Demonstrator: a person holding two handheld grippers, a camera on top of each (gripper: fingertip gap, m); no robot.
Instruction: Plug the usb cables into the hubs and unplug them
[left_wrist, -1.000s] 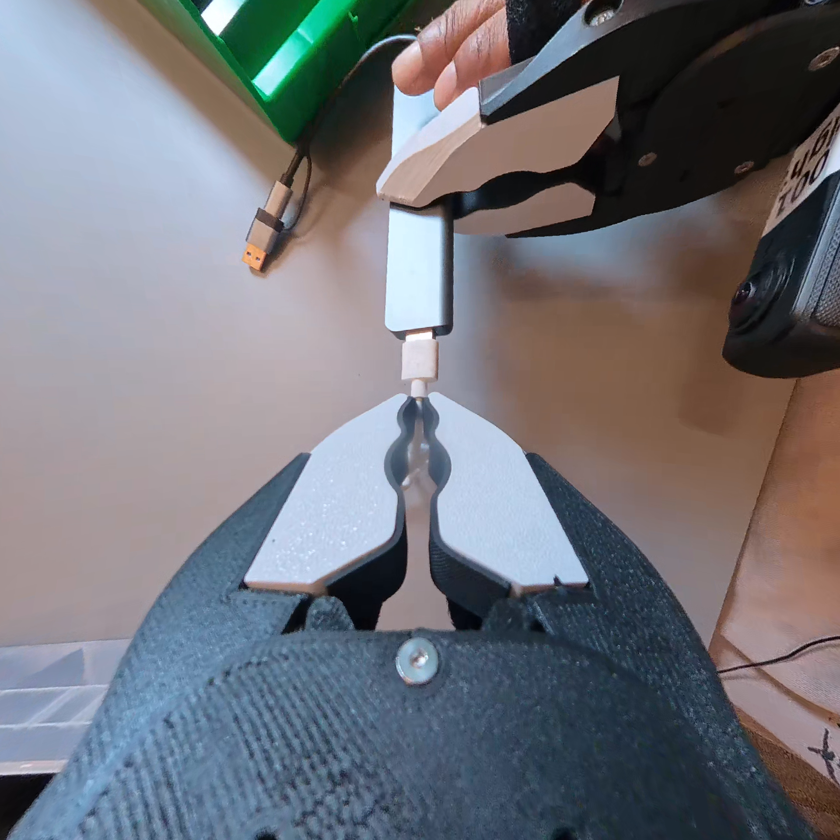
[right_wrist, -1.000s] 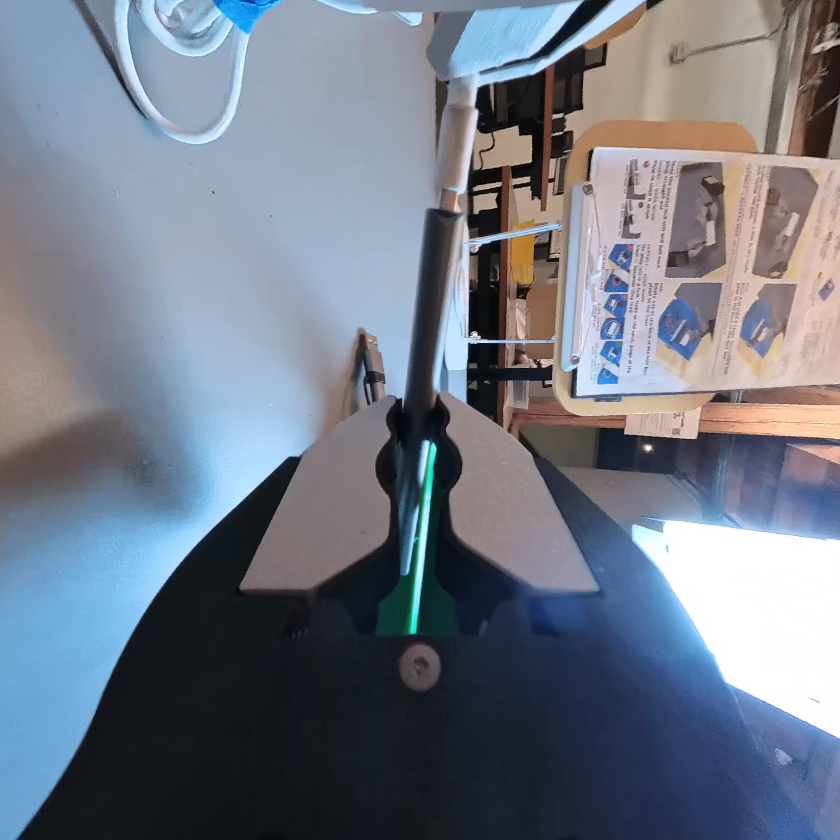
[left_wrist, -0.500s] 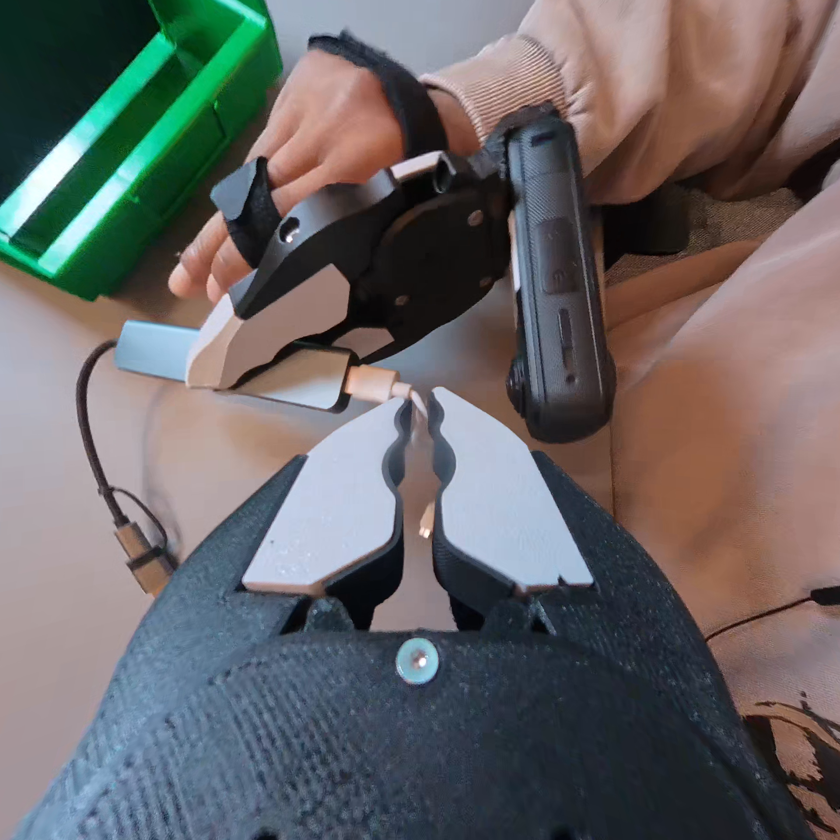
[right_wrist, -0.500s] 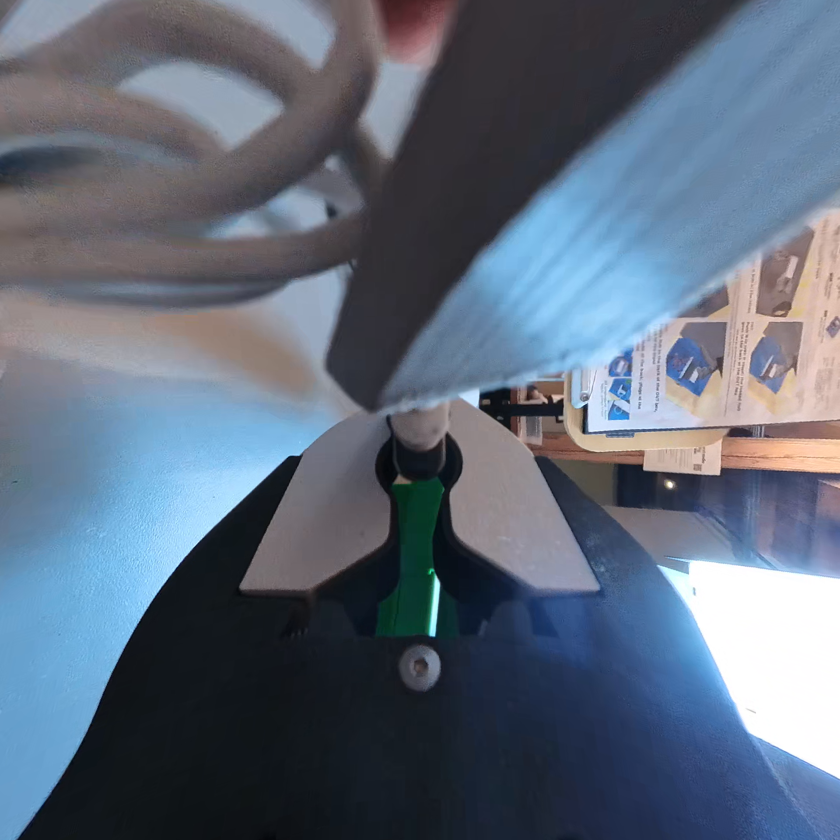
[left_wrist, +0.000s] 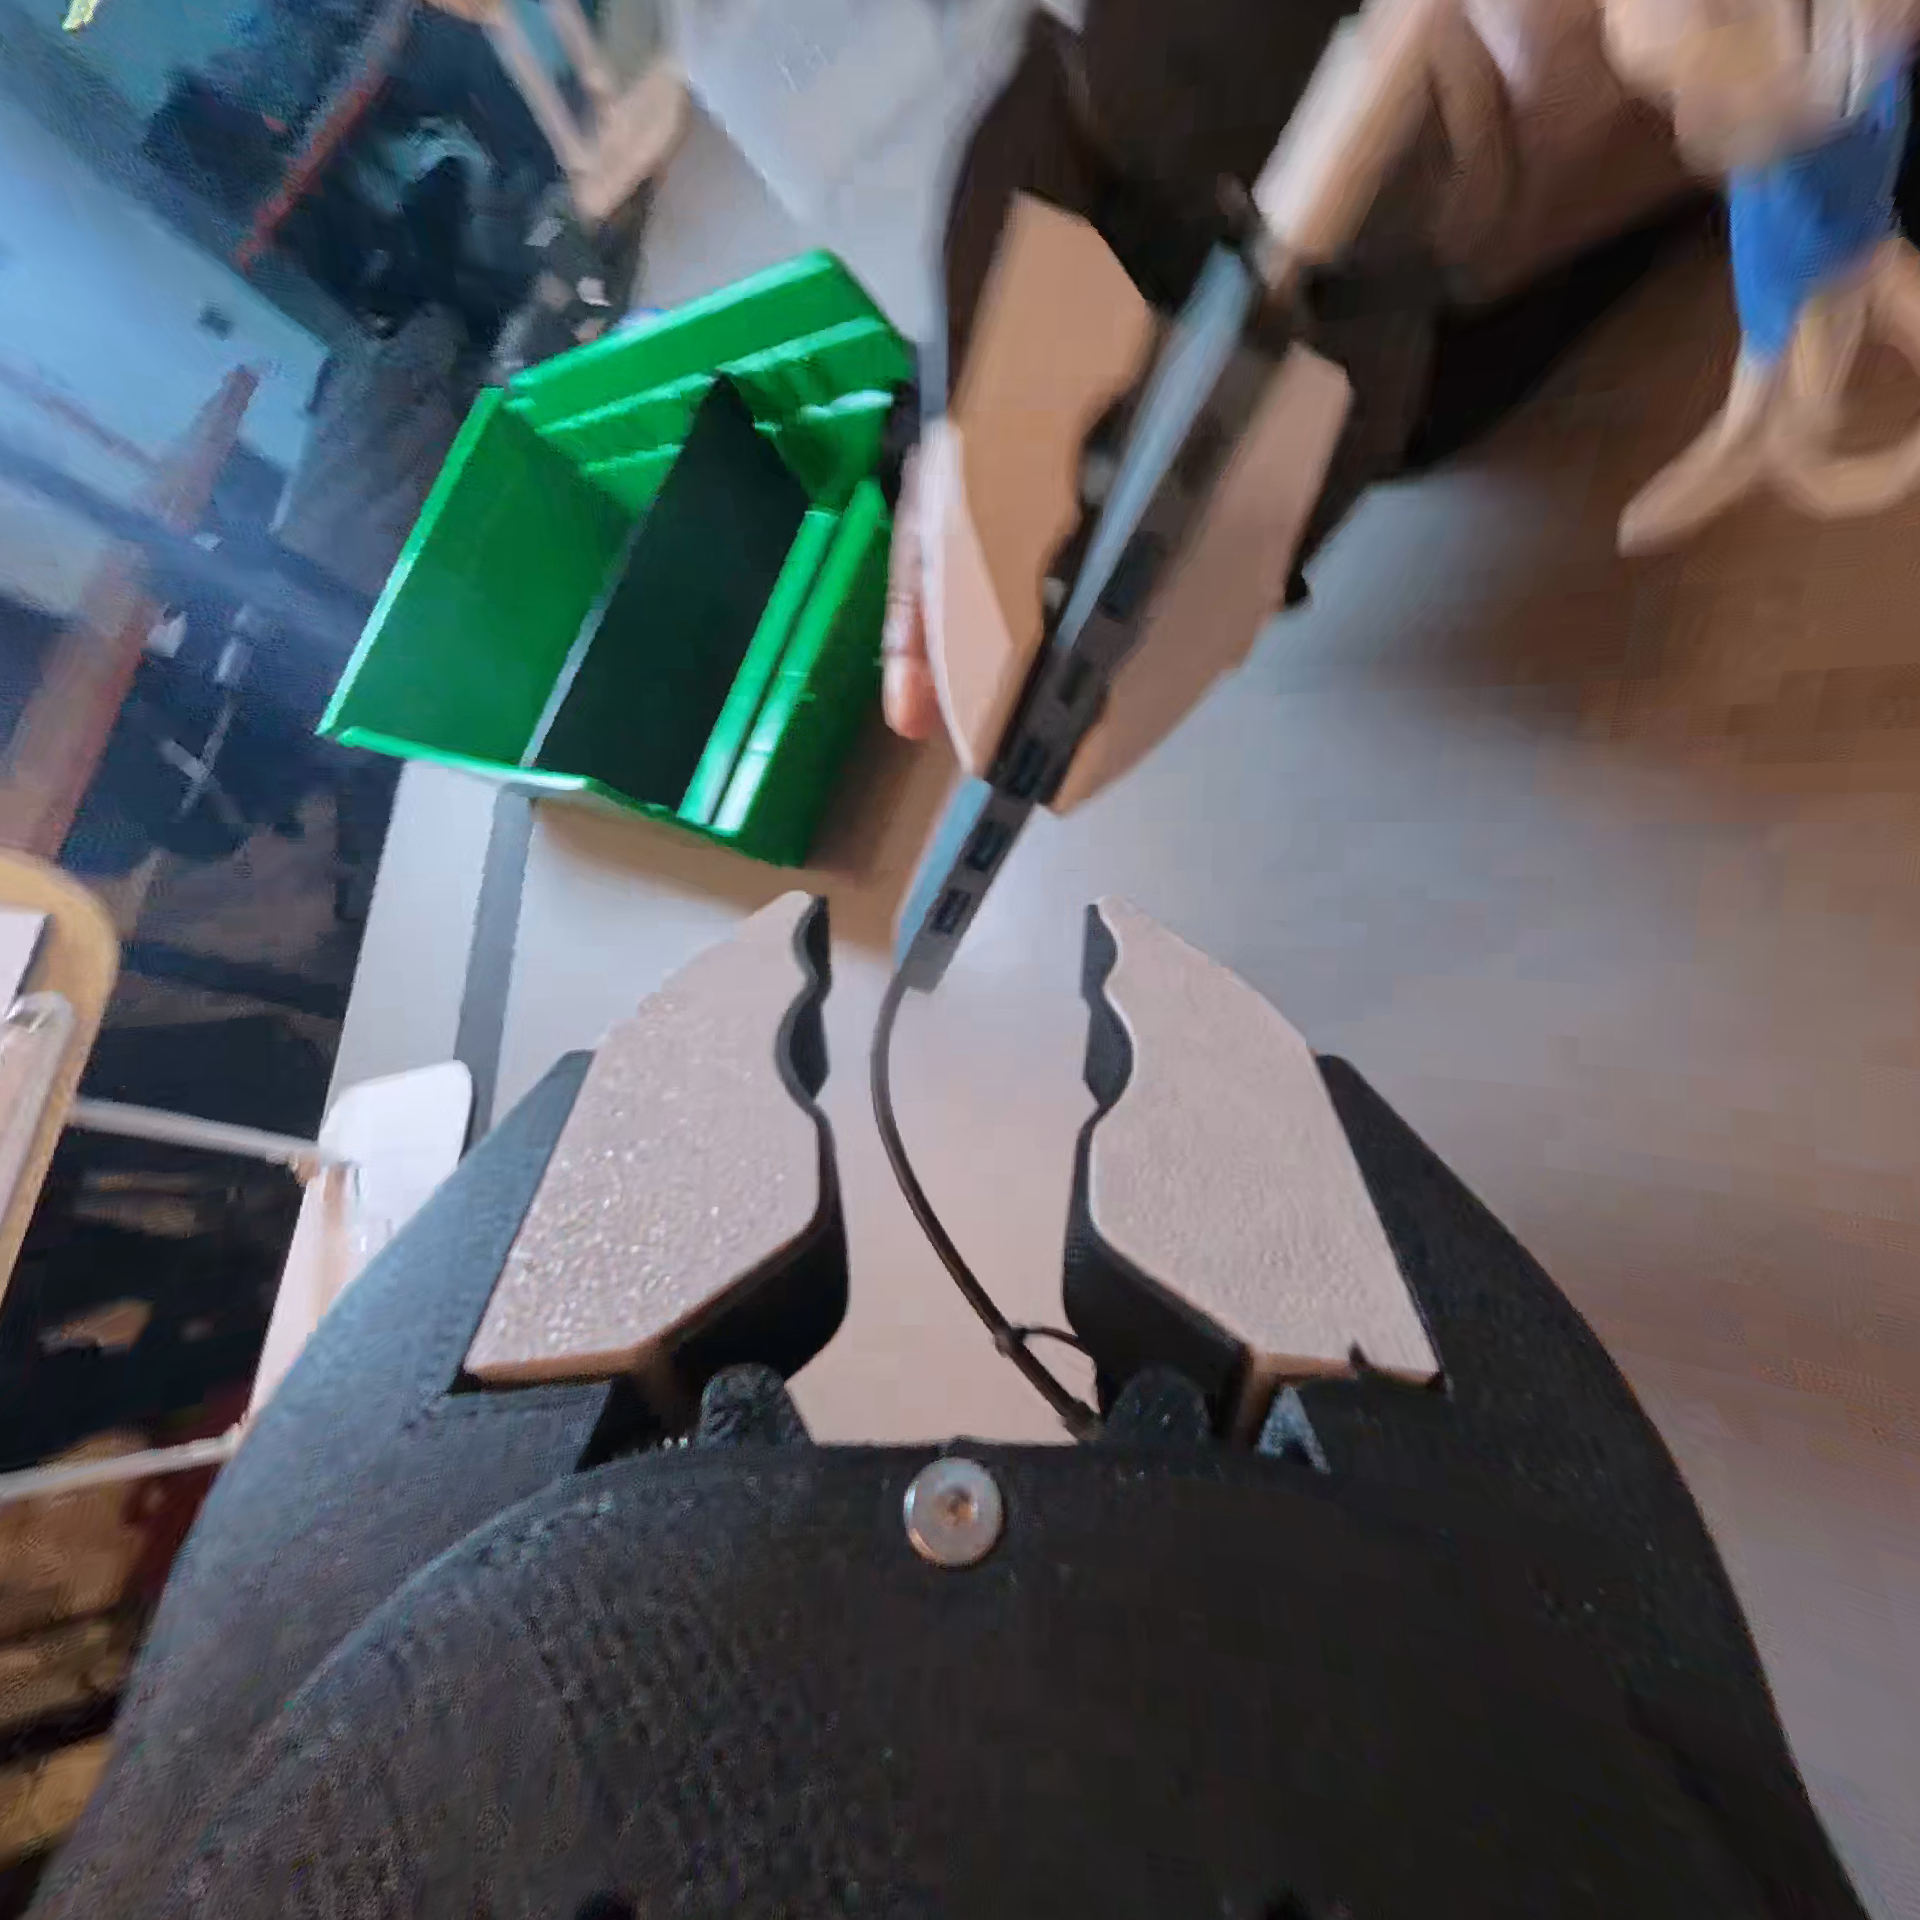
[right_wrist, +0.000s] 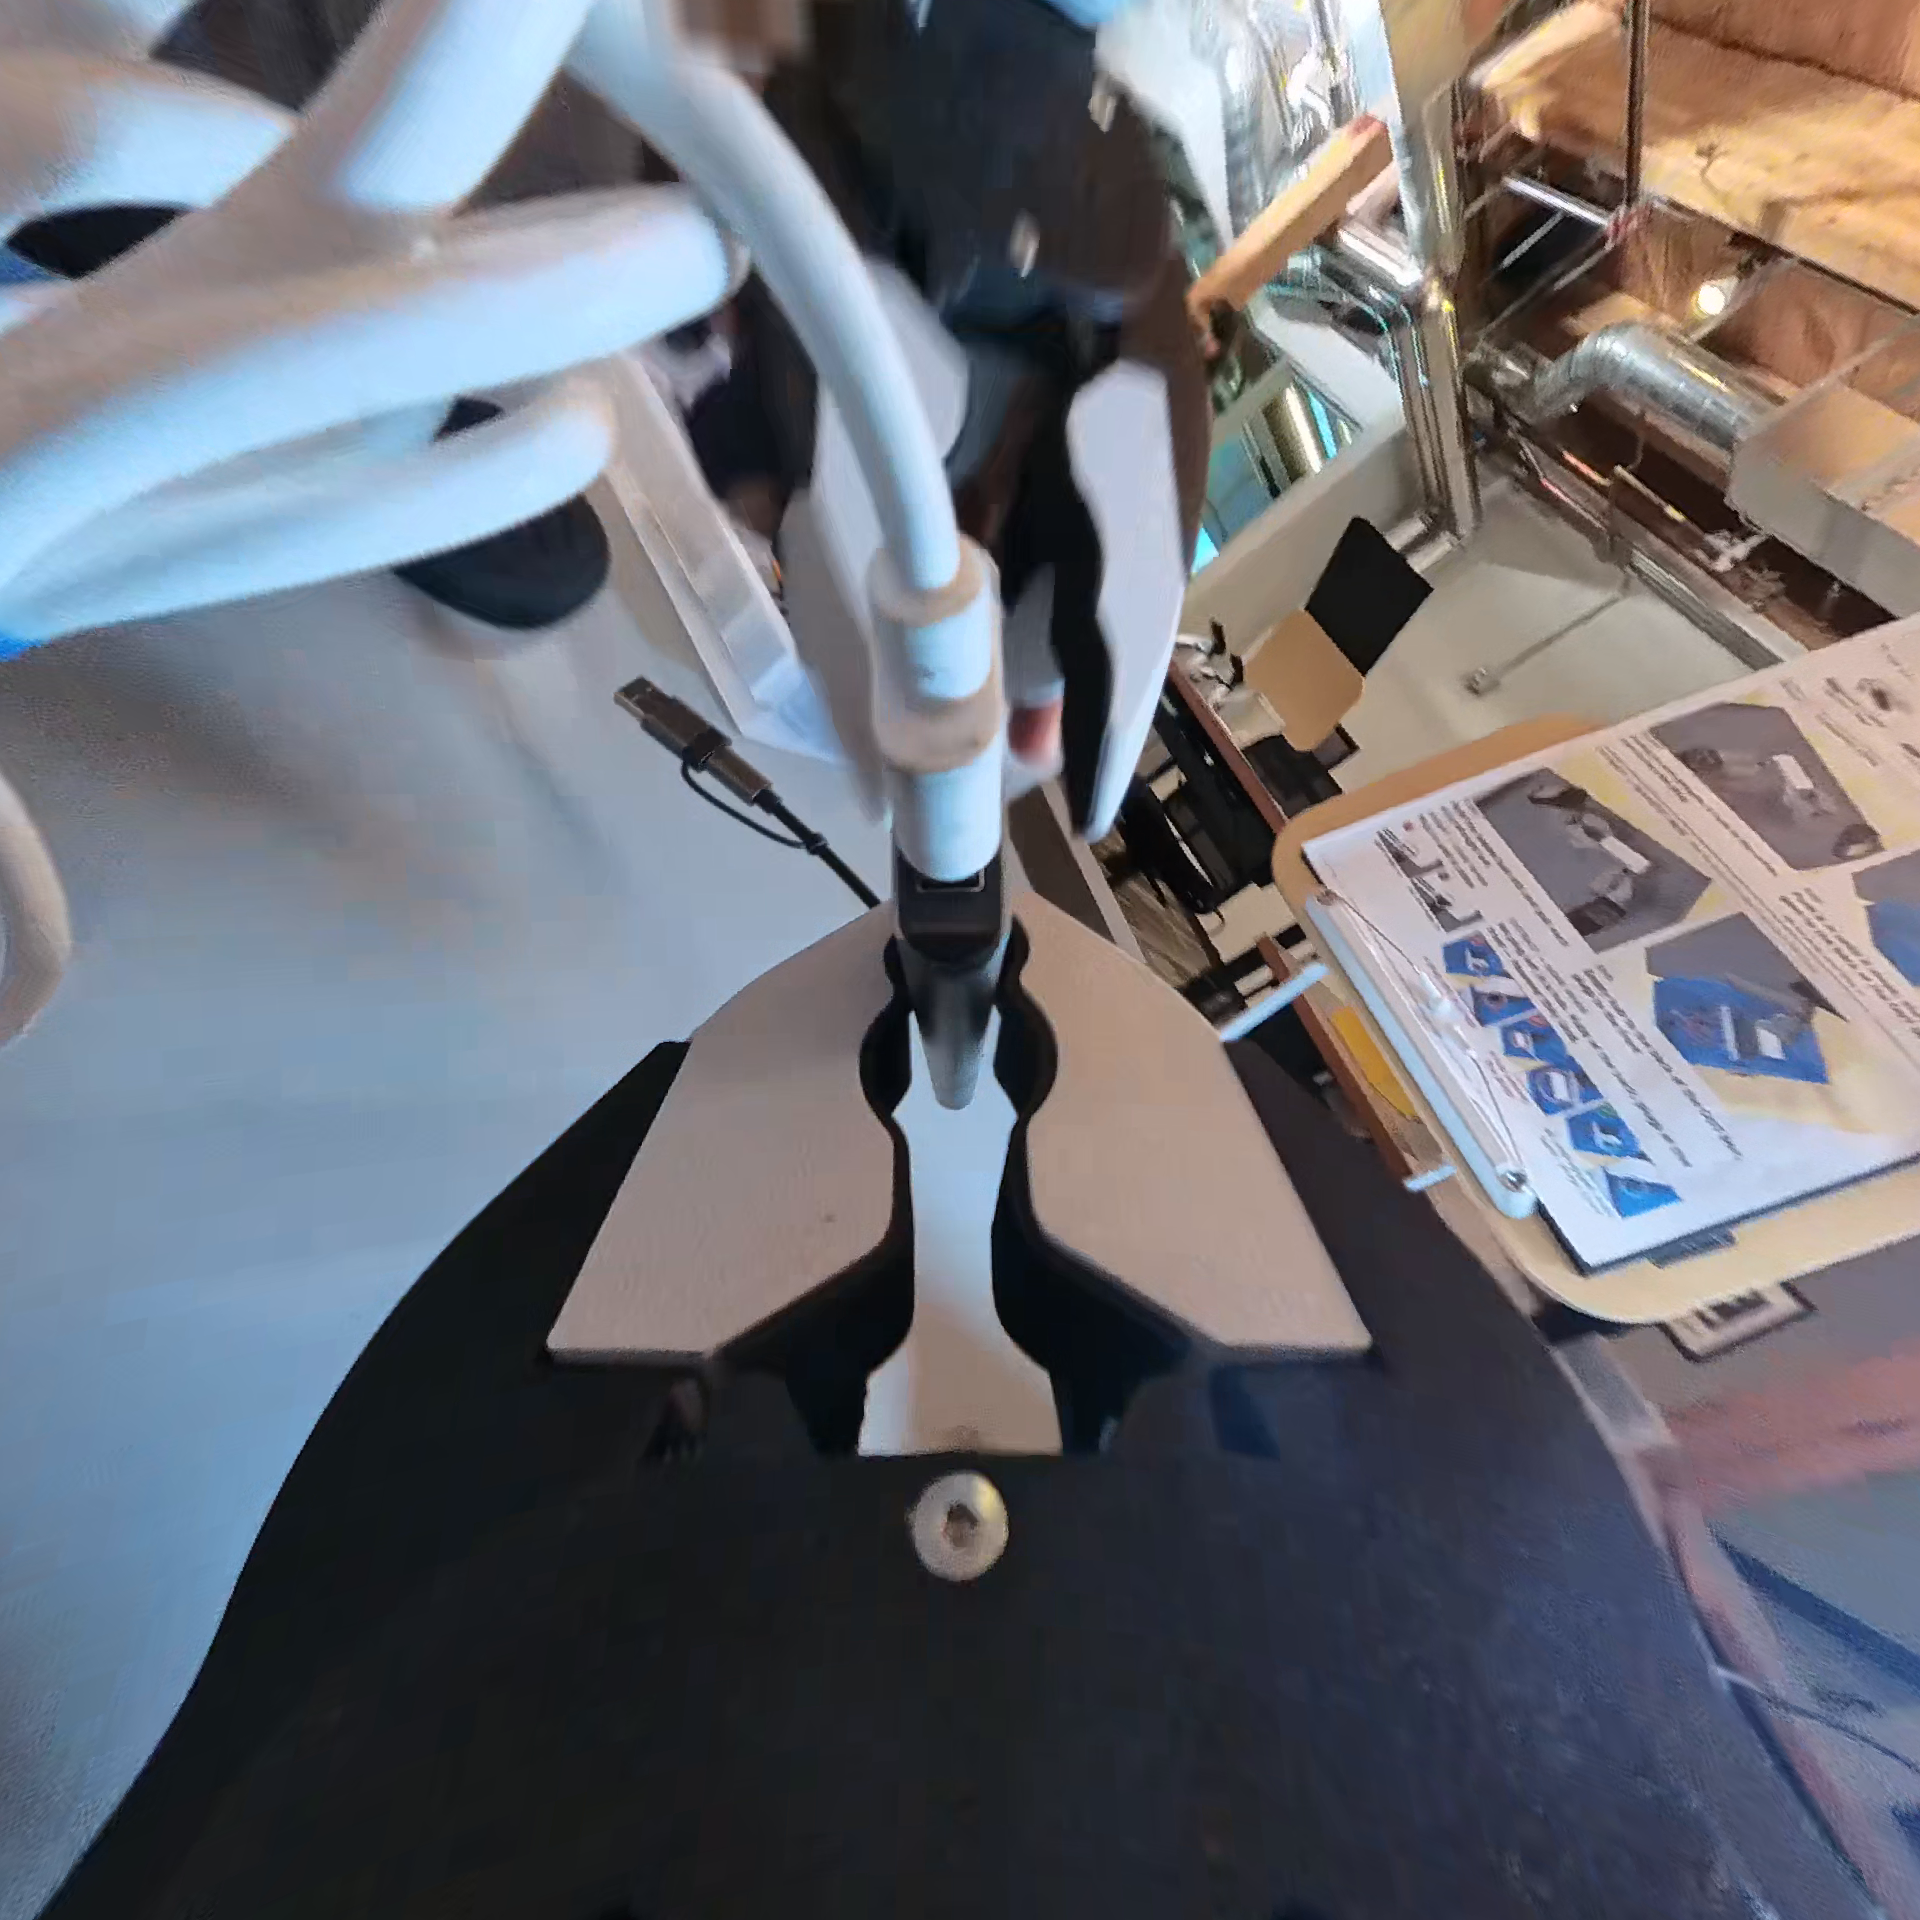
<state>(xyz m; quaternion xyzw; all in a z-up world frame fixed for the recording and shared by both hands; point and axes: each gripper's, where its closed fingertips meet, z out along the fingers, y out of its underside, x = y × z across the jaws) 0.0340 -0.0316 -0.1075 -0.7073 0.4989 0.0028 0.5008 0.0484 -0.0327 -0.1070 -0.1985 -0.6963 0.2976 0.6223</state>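
a: where's the hub (left_wrist: 1049, 665)?
b: clamped in the right gripper (right_wrist: 951, 961), long axis pointing down at the left gripper (left_wrist: 951, 935), above the bench (left_wrist: 1558, 935).
a: left gripper?
b: fingers apart, empty. white cable (right_wrist: 935, 727) looks plugged into the hub's far end; left seems nearer.

1. I saw a pale grey worktop (left_wrist: 1558, 935), smooth and evenly lit.
2. Beyond its edge stood dark, blurred furniture (left_wrist: 208, 644).
3. Silver ducting (right_wrist: 1621, 384) ran overhead beside wooden beams (right_wrist: 1299, 208).
4. A tan chair (right_wrist: 1314, 665) stood farther back.
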